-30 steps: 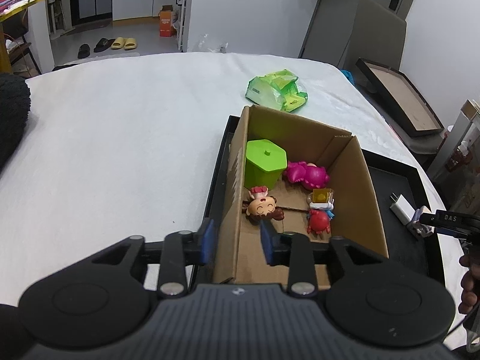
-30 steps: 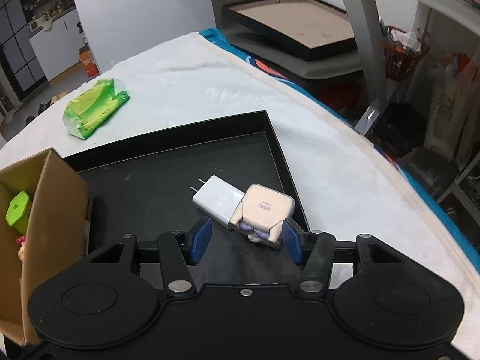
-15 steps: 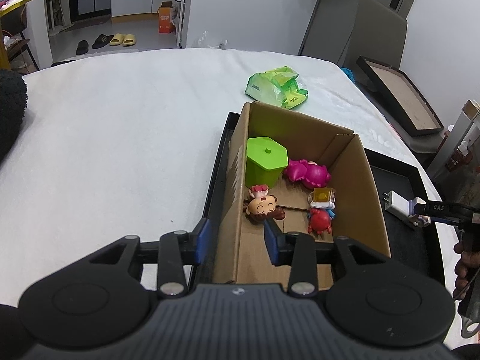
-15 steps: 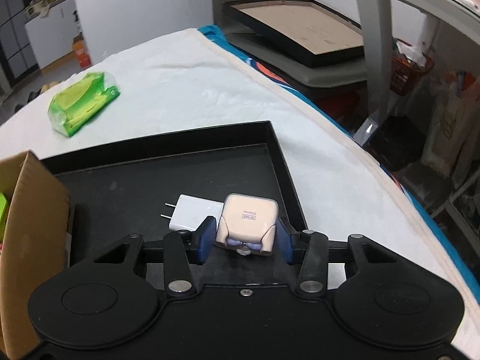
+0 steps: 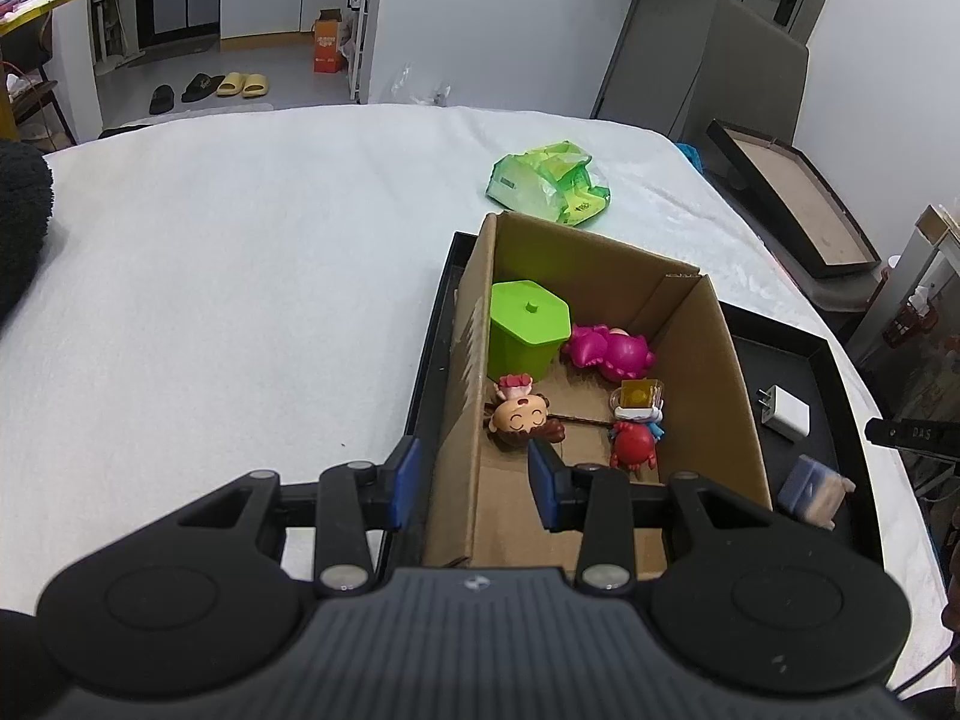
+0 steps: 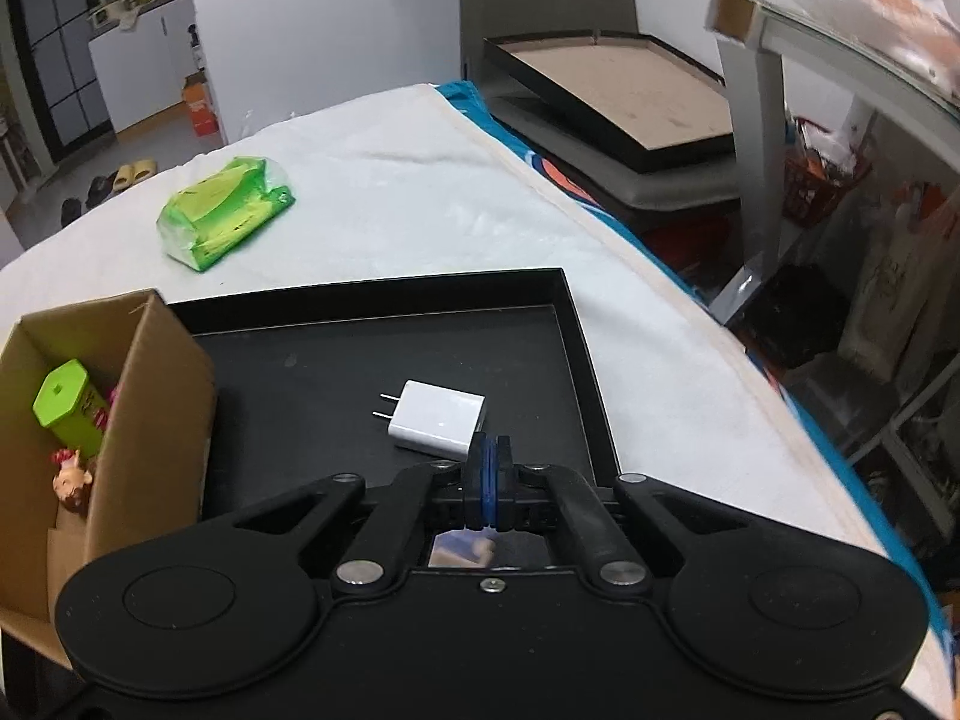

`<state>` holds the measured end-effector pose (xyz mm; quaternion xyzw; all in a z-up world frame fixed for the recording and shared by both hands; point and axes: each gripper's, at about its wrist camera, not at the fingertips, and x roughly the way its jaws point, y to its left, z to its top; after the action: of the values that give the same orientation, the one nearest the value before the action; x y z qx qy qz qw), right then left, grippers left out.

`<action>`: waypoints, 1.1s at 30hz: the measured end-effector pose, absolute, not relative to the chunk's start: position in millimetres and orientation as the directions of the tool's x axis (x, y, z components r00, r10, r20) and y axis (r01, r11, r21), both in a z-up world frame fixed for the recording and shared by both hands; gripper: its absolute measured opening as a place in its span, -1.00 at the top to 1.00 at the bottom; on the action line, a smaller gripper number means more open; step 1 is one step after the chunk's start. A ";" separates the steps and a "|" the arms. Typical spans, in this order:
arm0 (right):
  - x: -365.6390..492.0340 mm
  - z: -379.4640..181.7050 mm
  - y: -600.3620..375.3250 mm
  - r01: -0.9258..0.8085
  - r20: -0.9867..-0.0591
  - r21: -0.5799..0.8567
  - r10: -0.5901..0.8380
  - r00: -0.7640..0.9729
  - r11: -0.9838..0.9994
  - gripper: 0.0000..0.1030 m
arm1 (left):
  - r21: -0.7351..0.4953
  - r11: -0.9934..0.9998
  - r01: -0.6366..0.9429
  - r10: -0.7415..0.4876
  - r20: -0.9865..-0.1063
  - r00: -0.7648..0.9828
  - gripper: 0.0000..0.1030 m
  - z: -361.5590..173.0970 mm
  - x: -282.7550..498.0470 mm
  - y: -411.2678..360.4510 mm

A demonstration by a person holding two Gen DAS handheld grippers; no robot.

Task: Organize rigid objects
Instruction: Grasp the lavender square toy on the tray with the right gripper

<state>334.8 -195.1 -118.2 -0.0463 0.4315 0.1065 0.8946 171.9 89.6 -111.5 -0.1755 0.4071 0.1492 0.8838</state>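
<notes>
A cardboard box stands in a black tray. It holds a green lidded container, a pink toy, a smiling doll figure and a red figure. My left gripper straddles the box's left wall, its jaws apart and not touching it. My right gripper is shut with nothing between its pads. The beige and blue cube toy lies loose on the tray below it, seen through the gripper frame in the right wrist view. A white charger lies just ahead.
A green plastic packet lies on the white cloth beyond the tray. The table edge runs close on the right. A framed board and a metal shelf stand beyond that edge. A dark fuzzy object sits far left.
My right gripper closed on the cube toy, then the toy slipped out and now lies on the tray under the shut jaws. The left gripper held its place at the box wall.
</notes>
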 end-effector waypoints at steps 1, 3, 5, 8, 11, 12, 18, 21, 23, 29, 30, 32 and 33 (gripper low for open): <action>334.1 -117.5 -193.8 -0.241 -0.789 0.018 0.162 0.593 0.970 0.96 | -0.192 0.893 -0.407 0.120 -0.770 0.627 0.27 -110.6 170.2 90.1; 332.2 -117.5 -191.8 -0.238 -0.803 0.036 0.170 0.572 0.970 0.68 | -0.198 0.892 -0.405 0.118 -0.765 0.633 0.27 -109.0 167.6 91.4; 326.8 -118.8 -189.4 -0.244 -0.800 0.035 0.173 0.574 0.969 0.23 | -0.200 0.892 -0.404 0.117 -0.763 0.636 0.27 -108.3 166.2 92.0; 320.2 -125.3 -187.6 -0.241 -0.814 0.043 0.174 0.554 0.969 0.15 | -0.203 0.893 -0.402 0.115 -0.759 0.641 0.27 -107.3 165.9 92.6; 313.9 -131.8 -188.8 -0.235 -0.828 0.061 0.181 0.530 0.970 -0.07 | -0.202 0.895 -0.397 0.114 -0.757 0.643 0.27 -107.3 166.0 92.0; 311.1 -133.7 -188.9 -0.235 -0.831 0.059 0.179 0.526 0.970 -0.17 | -0.202 0.895 -0.397 0.114 -0.757 0.643 0.27 -107.5 166.0 91.9; 302.0 -147.2 -187.2 -0.236 -0.853 0.076 0.185 0.488 0.969 -0.53 | -0.196 0.897 -0.395 0.117 -0.758 0.642 0.27 -108.1 166.6 91.5; 304.2 -155.9 -187.8 -0.201 -0.865 0.101 0.186 0.466 0.974 -0.54 | -0.193 0.898 -0.395 0.118 -0.760 0.639 0.27 -109.1 167.8 91.1; 304.7 -160.4 -184.2 -0.204 -0.866 0.097 0.183 0.464 0.974 -0.53 | -0.197 0.896 -0.398 0.115 -0.762 0.637 0.27 -109.6 168.0 92.0; 309.9 -168.8 -173.0 -0.192 -0.879 0.070 0.152 0.451 0.979 -0.54 | -0.203 0.894 -0.399 0.112 -0.762 0.637 0.27 -109.4 168.8 92.3; 311.0 -169.6 -172.6 -0.191 -0.881 0.068 0.149 0.450 0.979 -0.52 | -0.205 0.893 -0.400 0.111 -0.763 0.637 0.27 -109.7 168.7 92.1; 313.4 -172.4 -170.7 -0.186 -0.886 0.055 0.134 0.444 0.981 -0.46 | -0.208 0.892 -0.400 0.107 -0.764 0.636 0.27 -110.4 168.8 92.9; 314.6 -173.9 -170.1 -0.182 -0.889 0.045 0.122 0.441 0.982 -0.36 | -0.210 0.892 -0.400 0.106 -0.764 0.636 0.27 -110.8 169.0 93.4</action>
<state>314.6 -170.1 -173.9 -0.0286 0.5209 0.0897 0.8484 169.0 93.4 -110.8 -0.1834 0.4019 0.1428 0.8857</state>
